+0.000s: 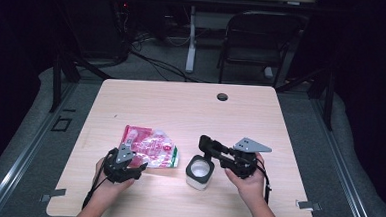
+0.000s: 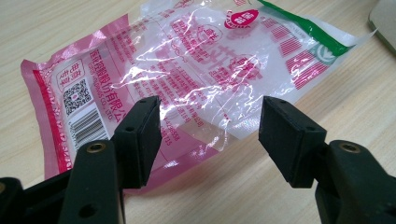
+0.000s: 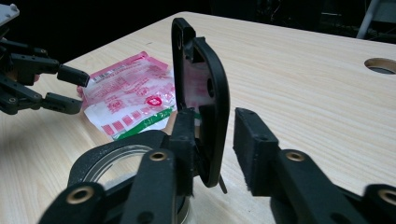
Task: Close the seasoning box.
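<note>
A crinkled pink and clear plastic bag (image 1: 150,147) (image 2: 196,65) (image 3: 126,95) lies flat on the wooden table (image 1: 181,108). My left gripper (image 1: 135,163) (image 2: 210,133) stands open at the bag's near edge, its jaws astride the pink corner, and it appears again in the right gripper view (image 3: 65,88). A white container (image 1: 199,172) with a black rim (image 3: 114,156) stands right of the bag. Its black flip lid (image 3: 203,93) stands upright. My right gripper (image 1: 205,144) (image 3: 217,147) is open around that lid, which rests against one jaw with a gap to the other.
A round cable hole (image 1: 222,96) (image 3: 382,65) sits near the table's far edge. Tape marks (image 1: 53,196) flag the near corners. A black chair (image 1: 257,42) and a desk leg (image 1: 191,38) stand beyond the table on the grey floor.
</note>
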Available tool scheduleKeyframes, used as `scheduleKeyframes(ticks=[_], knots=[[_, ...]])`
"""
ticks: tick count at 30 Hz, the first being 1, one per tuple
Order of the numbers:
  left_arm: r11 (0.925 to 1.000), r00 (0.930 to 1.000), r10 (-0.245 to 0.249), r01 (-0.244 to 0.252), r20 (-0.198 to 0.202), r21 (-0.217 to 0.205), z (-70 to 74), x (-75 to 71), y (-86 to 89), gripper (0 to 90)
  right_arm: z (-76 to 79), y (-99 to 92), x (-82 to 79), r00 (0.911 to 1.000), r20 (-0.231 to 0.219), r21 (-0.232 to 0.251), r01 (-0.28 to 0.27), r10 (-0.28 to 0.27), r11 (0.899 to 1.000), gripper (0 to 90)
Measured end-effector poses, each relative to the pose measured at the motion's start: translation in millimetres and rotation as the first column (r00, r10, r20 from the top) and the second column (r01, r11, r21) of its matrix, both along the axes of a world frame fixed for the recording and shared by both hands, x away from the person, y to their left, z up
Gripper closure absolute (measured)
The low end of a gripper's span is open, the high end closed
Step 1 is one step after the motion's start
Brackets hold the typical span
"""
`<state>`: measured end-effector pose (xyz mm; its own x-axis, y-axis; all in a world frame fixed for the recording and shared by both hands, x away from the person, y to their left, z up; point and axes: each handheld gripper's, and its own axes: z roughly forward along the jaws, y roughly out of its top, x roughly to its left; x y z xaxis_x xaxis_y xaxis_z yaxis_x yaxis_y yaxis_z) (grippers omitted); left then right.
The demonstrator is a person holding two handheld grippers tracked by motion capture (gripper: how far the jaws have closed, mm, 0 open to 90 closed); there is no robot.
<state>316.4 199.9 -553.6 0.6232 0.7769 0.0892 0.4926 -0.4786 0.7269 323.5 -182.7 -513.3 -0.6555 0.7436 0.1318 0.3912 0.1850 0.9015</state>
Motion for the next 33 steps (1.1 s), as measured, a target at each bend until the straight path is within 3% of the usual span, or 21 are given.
scheduleKeyframes(ticks=[8,33], knots=[[1.0,1.0,0.005,-0.005,-0.001,-0.003,0.7,-0.7,2.0,38.9,1.9,4.1,-1.9,0.9993,0.03,-0.065,-0.019,0.021,0.998,78.8],[0.9999,1.0,0.01,-0.01,0.001,-0.009,1.0,-0.3,2.7,39.0,2.7,5.3,-4.4,0.9977,0.059,-0.104,-0.029,0.035,0.994,79.5]])
